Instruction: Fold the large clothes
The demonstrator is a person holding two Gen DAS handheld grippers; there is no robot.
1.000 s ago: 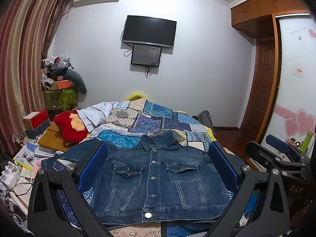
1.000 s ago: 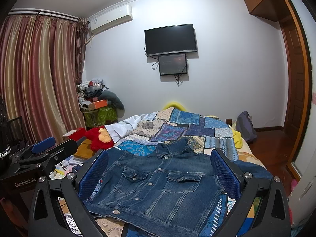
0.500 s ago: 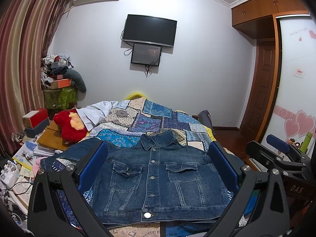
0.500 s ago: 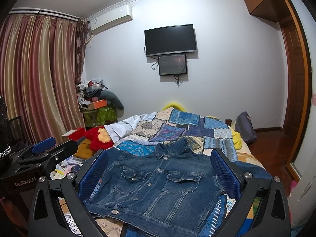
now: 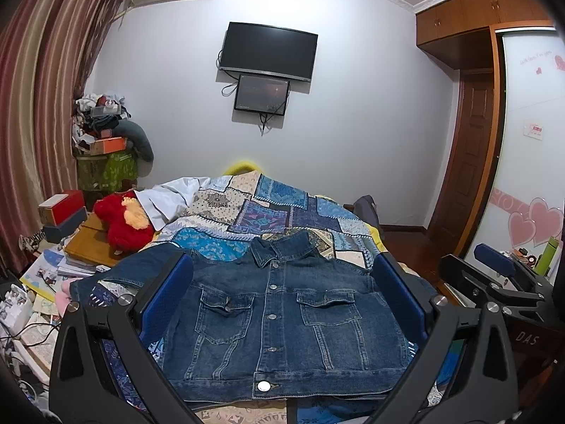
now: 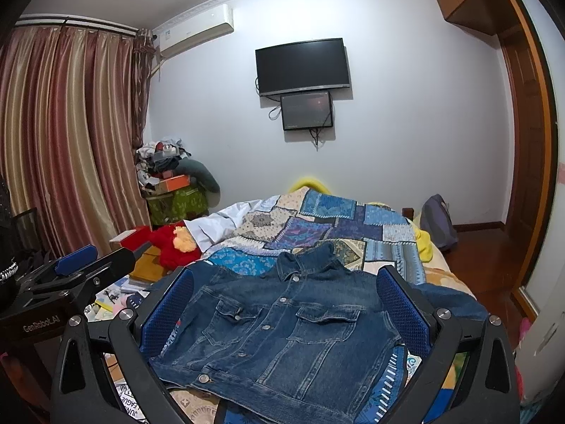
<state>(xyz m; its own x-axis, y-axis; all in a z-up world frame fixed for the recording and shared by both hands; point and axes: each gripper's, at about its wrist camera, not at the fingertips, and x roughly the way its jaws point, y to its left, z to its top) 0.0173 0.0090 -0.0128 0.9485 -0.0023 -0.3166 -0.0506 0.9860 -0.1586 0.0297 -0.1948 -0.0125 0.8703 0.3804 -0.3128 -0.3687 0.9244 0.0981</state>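
Hovering over the near end of the bed (image 5: pixel 353 226), we hold both grippers spread wide and empty. Going left to right: our left gripper (image 5: pixel 282 296) frames the denim jacket (image 5: pixel 282 318), which lies flat, buttoned and face up on the patchwork quilt (image 5: pixel 275 208), collar toward the far wall; our right gripper (image 6: pixel 282 304) frames it from the right. We judge the folding not yet begun; the next move calls for lowering onto a sleeve or side edge and pinching it. The left view shows the left sleeve (image 5: pixel 106 279) spread toward the books; the right view alone shows the right sleeve (image 6: pixel 448 300) trailing off the right side.
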